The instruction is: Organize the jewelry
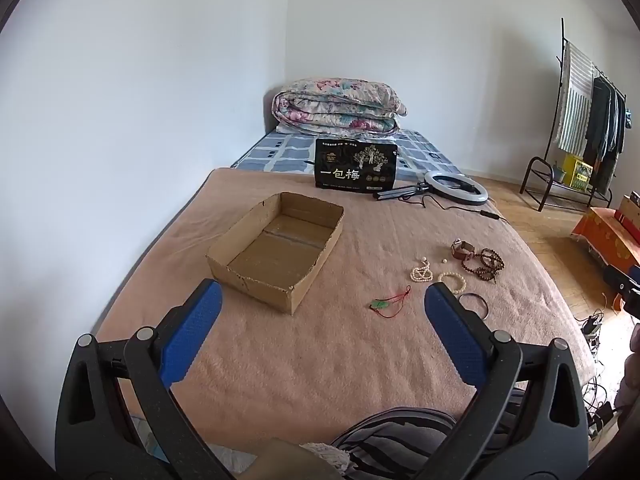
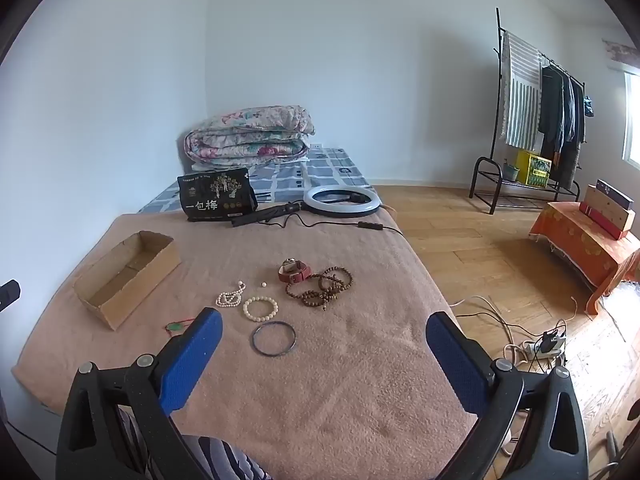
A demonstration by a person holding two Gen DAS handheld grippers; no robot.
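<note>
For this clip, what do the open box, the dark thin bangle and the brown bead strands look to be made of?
Open box: corrugated cardboard, matte brown, with ragged cut edges and a taped seam on its floor.
Dark thin bangle: probably metal or hard plastic; a rigid, even hoop with a slight sheen, too small to settle.
Brown bead strands: likely wood or seed beads, dull reddish brown and round.

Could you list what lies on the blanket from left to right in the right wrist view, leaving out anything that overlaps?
cardboard box → green pendant on red cord → pearl necklace → cream bead bracelet → brown wooden bead strand
</note>
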